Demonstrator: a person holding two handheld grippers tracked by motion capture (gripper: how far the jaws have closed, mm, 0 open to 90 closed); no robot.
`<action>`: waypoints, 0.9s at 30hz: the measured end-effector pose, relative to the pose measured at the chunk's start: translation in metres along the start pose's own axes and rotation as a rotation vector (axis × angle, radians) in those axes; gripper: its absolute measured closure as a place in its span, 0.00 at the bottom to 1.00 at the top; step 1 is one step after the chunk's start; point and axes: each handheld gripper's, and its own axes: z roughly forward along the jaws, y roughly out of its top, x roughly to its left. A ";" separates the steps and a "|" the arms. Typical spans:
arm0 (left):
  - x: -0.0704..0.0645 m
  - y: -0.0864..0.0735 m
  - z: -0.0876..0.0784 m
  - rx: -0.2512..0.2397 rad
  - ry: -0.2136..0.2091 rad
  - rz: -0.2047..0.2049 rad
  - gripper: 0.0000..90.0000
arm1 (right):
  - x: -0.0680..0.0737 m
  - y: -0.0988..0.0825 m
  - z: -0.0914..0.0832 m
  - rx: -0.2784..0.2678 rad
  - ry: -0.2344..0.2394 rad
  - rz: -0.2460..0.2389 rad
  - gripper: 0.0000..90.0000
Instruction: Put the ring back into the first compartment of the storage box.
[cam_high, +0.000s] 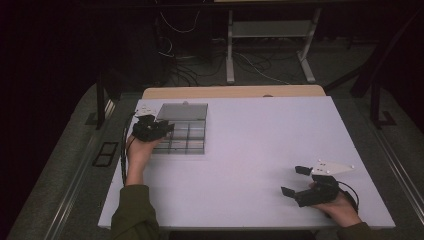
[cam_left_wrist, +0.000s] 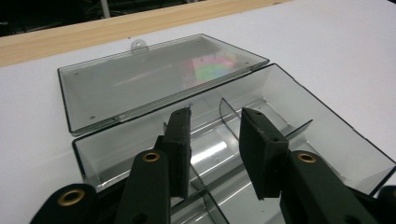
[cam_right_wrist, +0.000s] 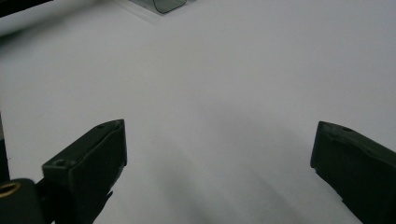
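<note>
A: Where's the left gripper (cam_left_wrist: 214, 122) now?

B: Over the clear divided box (cam_high: 186, 139), at about 10 o'clock on the table (cam_high: 260, 150). Its lid (cam_left_wrist: 154, 79) lies flat open behind. The jaws stand a narrow gap apart, with nothing between them.

A: And the right gripper (cam_high: 294, 181)?

B: Resting at 4 o'clock, jaws wide, holding nothing.

A: Any advice?

B: I'd keep the left's 2 jaws clear of the thin dividers (cam_left_wrist: 232, 116) and lift straight up.
</note>
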 end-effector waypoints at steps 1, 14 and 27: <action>-0.001 0.000 0.000 -0.002 -0.004 0.002 0.69 | 0.000 0.000 0.000 -0.001 -0.001 -0.003 0.04; -0.011 0.004 -0.002 -0.013 -0.048 0.011 0.57 | 0.000 0.000 -0.001 -0.007 0.001 -0.001 0.04; -0.026 0.004 -0.002 -0.019 -0.115 0.027 0.42 | -0.002 0.001 -0.002 -0.016 0.006 0.005 0.04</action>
